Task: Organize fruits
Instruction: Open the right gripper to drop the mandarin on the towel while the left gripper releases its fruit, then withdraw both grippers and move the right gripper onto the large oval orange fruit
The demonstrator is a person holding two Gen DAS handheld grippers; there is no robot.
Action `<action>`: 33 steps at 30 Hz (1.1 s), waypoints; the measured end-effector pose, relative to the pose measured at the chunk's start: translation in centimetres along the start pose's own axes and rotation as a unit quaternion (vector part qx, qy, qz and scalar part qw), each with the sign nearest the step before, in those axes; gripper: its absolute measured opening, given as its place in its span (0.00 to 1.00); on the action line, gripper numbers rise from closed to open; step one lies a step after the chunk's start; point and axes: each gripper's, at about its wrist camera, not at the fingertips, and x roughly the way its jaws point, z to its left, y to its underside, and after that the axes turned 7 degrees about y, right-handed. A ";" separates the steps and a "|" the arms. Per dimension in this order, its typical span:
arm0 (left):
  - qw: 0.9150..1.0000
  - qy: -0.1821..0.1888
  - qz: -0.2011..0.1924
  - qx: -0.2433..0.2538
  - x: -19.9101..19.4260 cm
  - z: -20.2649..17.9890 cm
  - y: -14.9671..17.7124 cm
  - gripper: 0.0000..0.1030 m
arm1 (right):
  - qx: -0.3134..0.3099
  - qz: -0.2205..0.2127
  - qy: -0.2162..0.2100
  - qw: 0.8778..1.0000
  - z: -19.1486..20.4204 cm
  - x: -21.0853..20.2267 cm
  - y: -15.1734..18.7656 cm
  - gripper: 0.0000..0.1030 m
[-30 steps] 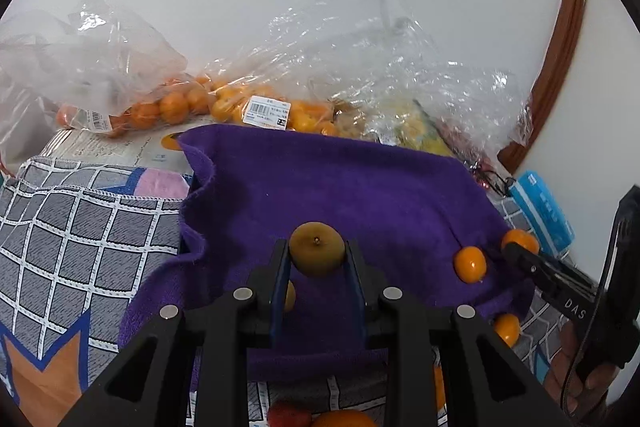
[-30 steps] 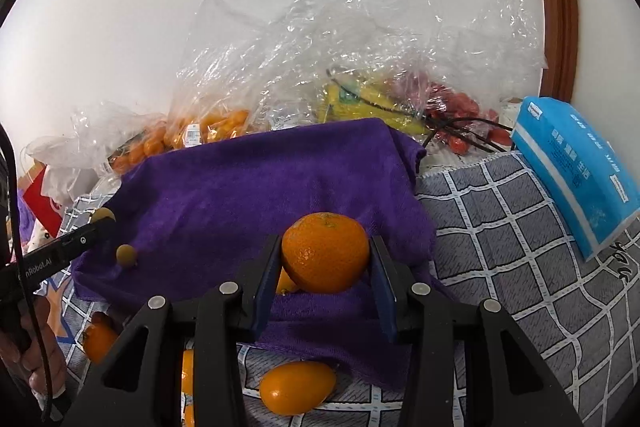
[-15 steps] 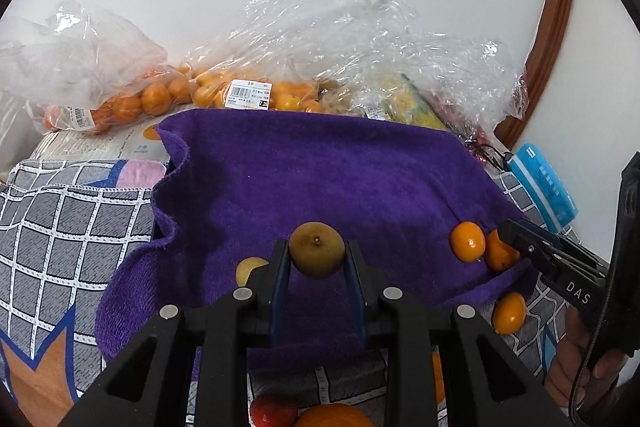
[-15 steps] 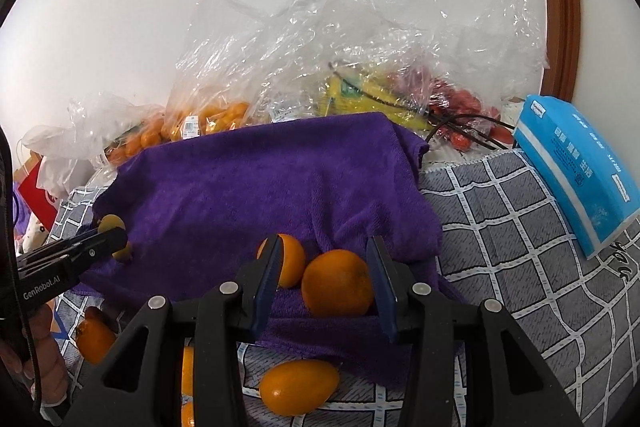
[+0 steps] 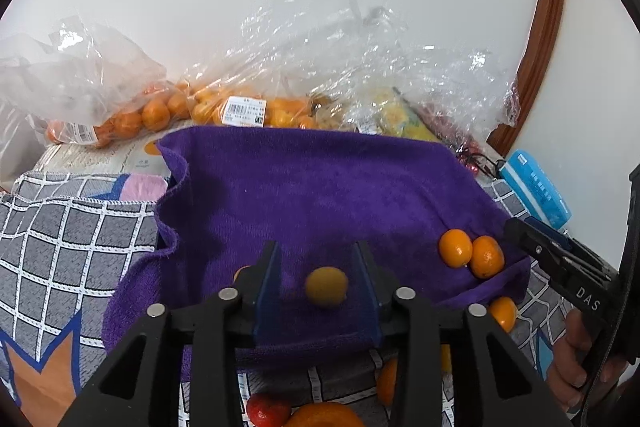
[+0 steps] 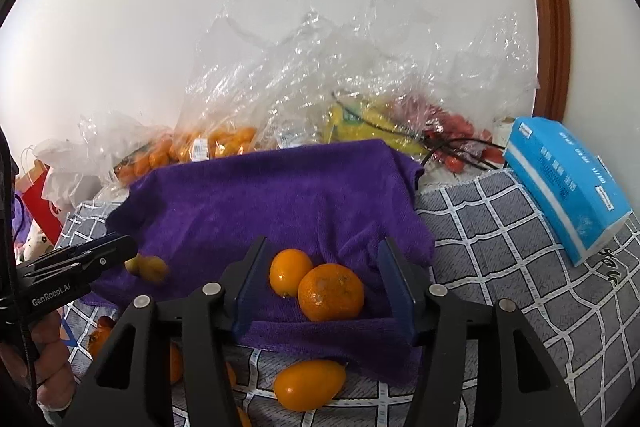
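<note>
We let both jaws spread: the left gripper (image 5: 316, 277) frees the yellowish fruit (image 5: 326, 285), the right gripper (image 6: 324, 281) the orange (image 6: 331, 291); we withdraw gently so neither rolls off the purple towel (image 5: 320, 195).

Fuzzy matt purple towel (image 5: 320, 195), crinkly glossy clear plastic bags (image 6: 320, 75), woven checked cloth (image 6: 500, 247)

A second ago the left gripper (image 5: 316, 279) clamped a yellowish fruit (image 5: 326, 285); its jaws were opening and the fruit lay loose on the purple towel (image 5: 312, 195). The right gripper (image 6: 326, 287) released its orange (image 6: 331, 291) onto the towel's near edge, touching a smaller orange (image 6: 289, 271).
</note>
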 end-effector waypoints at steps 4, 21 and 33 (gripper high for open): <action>1.000 -0.005 -0.008 -0.001 -0.6 0.0 -0.3 0.39 | -0.003 -0.013 0.008 1.000 0.3 -0.8 -0.1 0.54; 0.999 -0.047 -0.005 0.019 -7.2 0.1 1.6 0.44 | -0.060 0.009 0.010 0.998 3.1 -7.1 2.0 0.55; 0.999 -0.037 0.008 -0.021 -7.4 3.1 5.4 0.44 | -0.076 0.042 0.016 0.996 3.7 -7.2 5.6 0.52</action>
